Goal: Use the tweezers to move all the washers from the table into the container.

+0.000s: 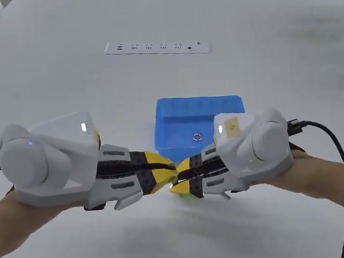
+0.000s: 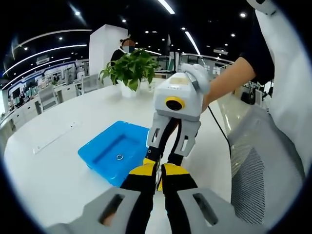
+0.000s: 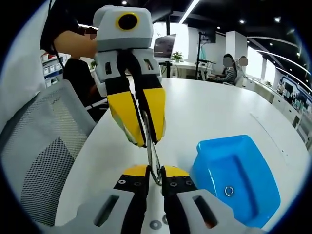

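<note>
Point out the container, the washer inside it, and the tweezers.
Container (image 1: 177,120): head view, bare floor left of the washer.
Washer (image 1: 196,137): head view, on the ring itself.
Tweezers (image 3: 152,156): right gripper view, exposed middle of the arms.

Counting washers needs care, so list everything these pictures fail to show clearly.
- Tweezers: in the head view, hidden where the left gripper and right gripper meet. In the right gripper view, the lower end is sunk between the right gripper's jaws, so its grip is unclear.
- Table washers: in the right gripper view, small and cut off by the gripper body, so the count is unsure.
- Container: in the head view, the near wall is hidden by the grippers.
</note>
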`<action>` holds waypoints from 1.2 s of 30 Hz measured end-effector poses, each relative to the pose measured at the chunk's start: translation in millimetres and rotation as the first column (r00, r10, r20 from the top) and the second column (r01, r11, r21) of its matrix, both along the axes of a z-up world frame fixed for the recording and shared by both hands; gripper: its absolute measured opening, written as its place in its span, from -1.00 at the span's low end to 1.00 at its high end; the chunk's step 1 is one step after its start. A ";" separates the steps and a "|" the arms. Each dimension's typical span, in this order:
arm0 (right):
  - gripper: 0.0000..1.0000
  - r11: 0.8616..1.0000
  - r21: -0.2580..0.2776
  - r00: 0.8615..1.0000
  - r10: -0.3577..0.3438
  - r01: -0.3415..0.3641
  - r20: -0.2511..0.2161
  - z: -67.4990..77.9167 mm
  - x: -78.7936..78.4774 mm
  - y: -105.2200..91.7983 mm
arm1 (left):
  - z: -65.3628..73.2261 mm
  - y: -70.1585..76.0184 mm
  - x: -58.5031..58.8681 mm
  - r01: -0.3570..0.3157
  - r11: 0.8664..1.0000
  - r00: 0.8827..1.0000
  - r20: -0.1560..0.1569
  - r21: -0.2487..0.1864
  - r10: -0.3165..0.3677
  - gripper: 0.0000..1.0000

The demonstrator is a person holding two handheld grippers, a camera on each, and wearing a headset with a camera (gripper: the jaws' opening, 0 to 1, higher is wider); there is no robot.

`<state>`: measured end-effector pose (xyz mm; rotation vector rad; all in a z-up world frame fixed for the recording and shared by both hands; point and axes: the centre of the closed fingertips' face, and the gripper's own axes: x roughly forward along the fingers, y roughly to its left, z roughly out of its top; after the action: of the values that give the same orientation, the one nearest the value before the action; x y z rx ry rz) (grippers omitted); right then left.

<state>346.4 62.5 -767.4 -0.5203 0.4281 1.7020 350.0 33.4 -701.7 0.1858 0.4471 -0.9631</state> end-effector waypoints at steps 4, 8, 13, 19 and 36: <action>-0.79 1.000 0.001 1.000 -0.012 0.012 -0.003 0.3 0.4 0.0 | 3.0 0.6 -2.5 -0.013 1.000 1.000 -0.010 -0.016 0.013 -0.61; -0.79 1.000 0.006 1.000 -0.027 0.027 0.000 3.3 -0.7 -1.1 | 1.6 4.5 -3.8 -0.032 0.999 0.999 -0.023 -0.010 0.032 -0.50; -0.79 0.999 0.024 0.999 -0.046 0.046 0.002 13.6 -2.4 -3.1 | 1.0 12.8 -8.3 -0.067 0.998 0.997 -0.024 0.007 0.067 -0.28; -0.79 0.997 0.034 0.998 -0.067 0.067 0.006 22.3 -1.1 -7.5 | -1.2 27.1 -15.7 -0.125 0.992 0.992 -0.028 0.018 0.125 0.01; -0.79 0.992 0.074 0.992 -0.110 0.106 0.055 65.0 1.3 -18.2 | 2.6 57.5 -34.8 -0.255 0.967 0.967 -0.007 -0.014 0.255 0.58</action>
<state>347.7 44.3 -702.4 -0.4854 0.3462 1.5881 315.2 90.9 -699.1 0.1089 0.4558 -0.7143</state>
